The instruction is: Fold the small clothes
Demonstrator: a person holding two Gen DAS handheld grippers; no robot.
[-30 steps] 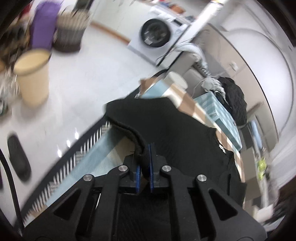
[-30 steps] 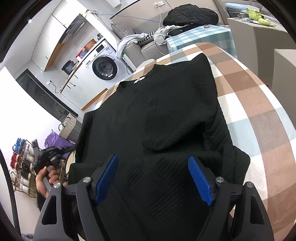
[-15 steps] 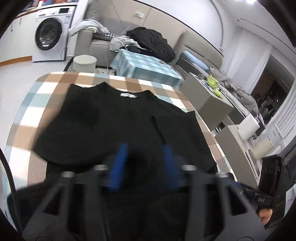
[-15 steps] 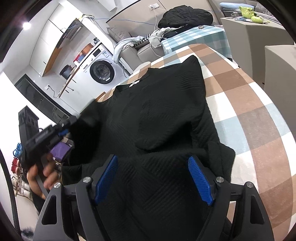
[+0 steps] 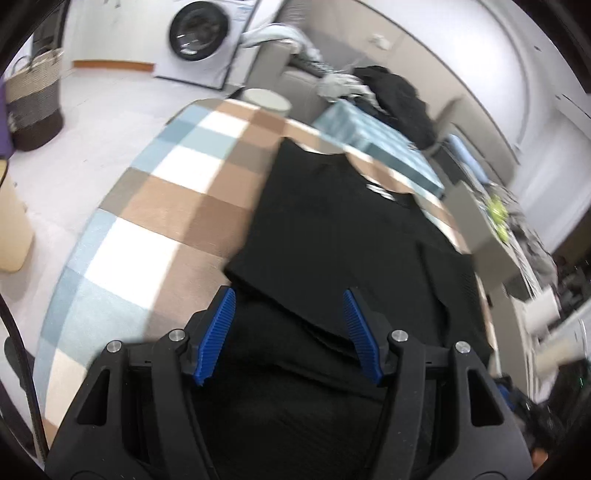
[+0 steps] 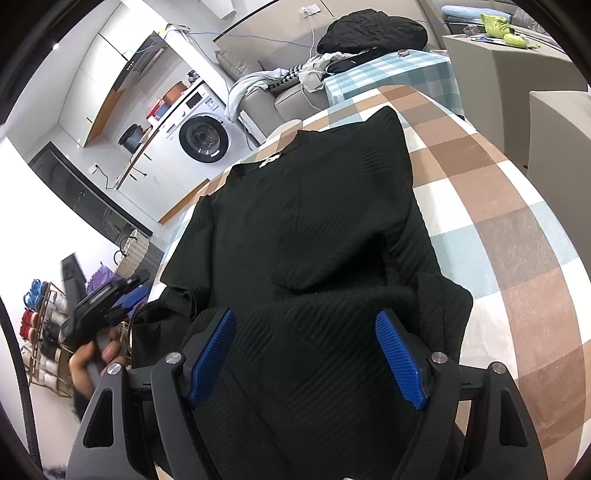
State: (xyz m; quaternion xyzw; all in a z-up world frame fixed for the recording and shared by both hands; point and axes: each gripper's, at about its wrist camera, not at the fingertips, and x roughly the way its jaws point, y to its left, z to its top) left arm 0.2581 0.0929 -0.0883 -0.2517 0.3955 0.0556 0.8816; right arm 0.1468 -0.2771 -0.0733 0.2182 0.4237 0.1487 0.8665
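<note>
A black ribbed knit top [image 6: 314,221] lies flat on the checked table [image 6: 498,221], collar at the far end, both sleeves folded in over the body. My right gripper [image 6: 306,317] hovers open over the near hem, nothing between its blue pads. In the left wrist view my left gripper [image 5: 289,295] is open above the near left part of the top [image 5: 332,229], its pads apart and gripping nothing. The right wrist view shows the left gripper [image 6: 107,299] in a hand [image 6: 92,358] by the table's left edge.
The table's checked cloth [image 5: 166,192] lies bare left of the top. On the floor stand a washing machine [image 5: 199,33], a woven basket [image 5: 33,107] and a beige bin [image 5: 11,229]. Behind are a small teal-checked table [image 6: 399,74] and a clothes-covered sofa [image 6: 280,92].
The left gripper, shut on the top's edge a second ago, has let it go and opened. It swung over the table and now sits at the near left. The right gripper has kept still.
</note>
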